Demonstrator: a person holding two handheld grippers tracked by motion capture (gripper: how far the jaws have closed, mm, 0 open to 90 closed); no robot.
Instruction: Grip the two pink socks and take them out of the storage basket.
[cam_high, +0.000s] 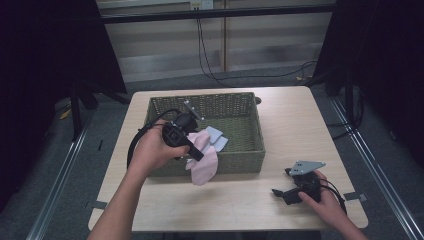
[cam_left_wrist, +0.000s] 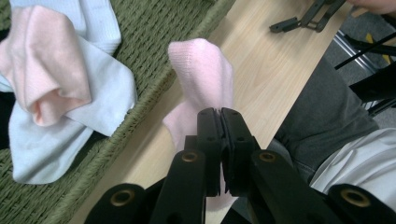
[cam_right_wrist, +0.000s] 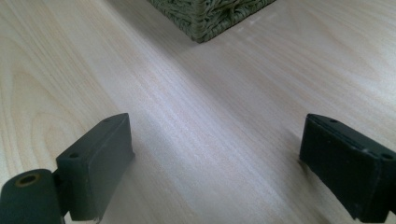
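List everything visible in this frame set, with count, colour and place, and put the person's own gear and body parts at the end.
Table: one, light wood, centre of the high view.
Basket: one, green woven, rectangular, on the table's left-centre.
Pink sock: one, pale pink, hanging over the basket's near wall, clamped by the left gripper.
Cloth pile: pale blue and pink pieces, number unclear, inside the basket.
Wall cables: black, running down behind the table.
Left gripper: one, black, above the basket's near edge, jaws shut on the pink sock.
Right gripper: one, black, low over the table's near right part, jaws wide apart.
Left hand: holding the left gripper.
Right hand: holding the right gripper.
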